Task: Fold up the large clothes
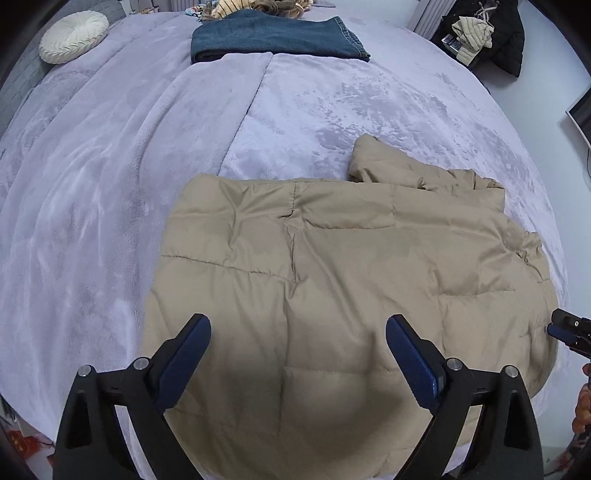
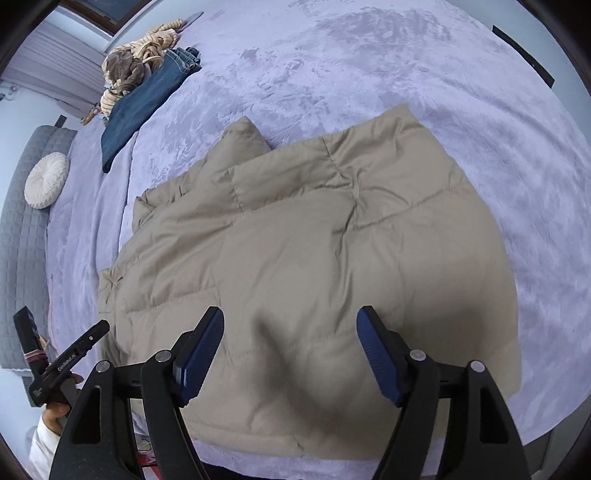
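Hovering over the near edge of the bed, both grippers point steeply down w/ nothing held. Left gripper [image 1: 298,354] has its jaws spread wide, only the tan puffer jacket [image 1: 332,280] showing below the gap, pads not touching fabric. Right gripper [image 2: 290,354] is likewise open, a bit narrower, also empty and above the cloth.

Jacket lies flat-ish at the near side of the bed, its near hem hanging just over the edge. It looks partly folded: one layer seems laid over the body, edges fairly square, w/ one corner, sleeve or collar I can't tell, poking out on the far side. My read: approx. midway; a fold looks done and let go, at least one more fold plus tidying of that stray corner is left. Quilted stuffing is bulky, so layers will prob. spring back unless pressed.

Beyond it, the lilac plush blanket [image 1: 110,184] covers the bed, nap brushed in patches, a seam running away from the jacket. Further off, folded jeans [image 1: 273,38] sit well apart from the jacket, w/ a heap of striped clothes [image 2: 147,55] right behind them, prob. still to fold. Round cream cushion [image 1: 74,36] rests by the grey quilted headboard [image 2: 22,236]. Far corner: dark coat pile [image 1: 487,33] against a white wall. A person's hand [image 2: 55,410] in a white sleeve grips the other tool's handle in the right wrist view.
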A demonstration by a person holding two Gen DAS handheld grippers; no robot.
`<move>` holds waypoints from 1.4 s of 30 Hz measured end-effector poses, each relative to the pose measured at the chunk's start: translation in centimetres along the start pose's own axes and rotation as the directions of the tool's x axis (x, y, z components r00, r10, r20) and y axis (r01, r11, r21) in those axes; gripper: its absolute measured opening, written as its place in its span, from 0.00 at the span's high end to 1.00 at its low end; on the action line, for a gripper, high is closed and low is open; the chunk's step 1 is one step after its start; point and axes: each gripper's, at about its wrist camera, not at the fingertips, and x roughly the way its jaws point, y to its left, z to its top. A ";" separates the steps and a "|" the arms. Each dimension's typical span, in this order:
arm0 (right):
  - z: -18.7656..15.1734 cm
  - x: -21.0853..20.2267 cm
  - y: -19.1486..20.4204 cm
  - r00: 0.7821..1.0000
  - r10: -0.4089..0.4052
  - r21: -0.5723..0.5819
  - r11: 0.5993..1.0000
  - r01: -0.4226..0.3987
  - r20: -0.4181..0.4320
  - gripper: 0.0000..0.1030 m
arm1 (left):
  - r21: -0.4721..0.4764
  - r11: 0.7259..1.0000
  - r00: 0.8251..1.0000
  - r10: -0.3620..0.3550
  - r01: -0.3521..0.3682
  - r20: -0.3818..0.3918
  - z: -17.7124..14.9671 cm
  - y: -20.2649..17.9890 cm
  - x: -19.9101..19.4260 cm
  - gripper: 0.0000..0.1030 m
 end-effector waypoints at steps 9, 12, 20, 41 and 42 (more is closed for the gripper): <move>-3.7 -1.4 -0.3 0.999 0.030 0.003 1.000 -0.030 -0.040 0.21 | -0.023 1.000 0.999 0.007 -0.008 -0.038 -3.3 -1.2 -2.3 0.06; -4.3 -1.8 -0.3 0.999 0.034 -0.007 0.999 -0.035 -0.039 0.19 | -0.027 1.000 0.999 0.001 -0.003 -0.041 -4.1 -1.5 -3.0 0.06; -5.3 -2.8 0.1 0.997 0.071 -0.043 0.996 -0.072 -0.043 0.15 | -0.040 0.999 0.999 -0.001 -0.001 -0.052 -6.4 -2.4 -4.2 0.06; -9.6 -1.9 1.0 0.994 0.093 -0.068 0.993 -0.097 -0.062 0.09 | -0.024 0.999 0.996 0.028 -0.030 -0.084 -10.3 -0.6 -5.0 0.06; -9.7 -1.5 1.3 0.994 0.089 -0.065 0.994 -0.093 -0.062 0.00 | -0.016 1.000 0.996 0.022 -0.024 -0.085 -10.1 -0.2 -4.9 0.06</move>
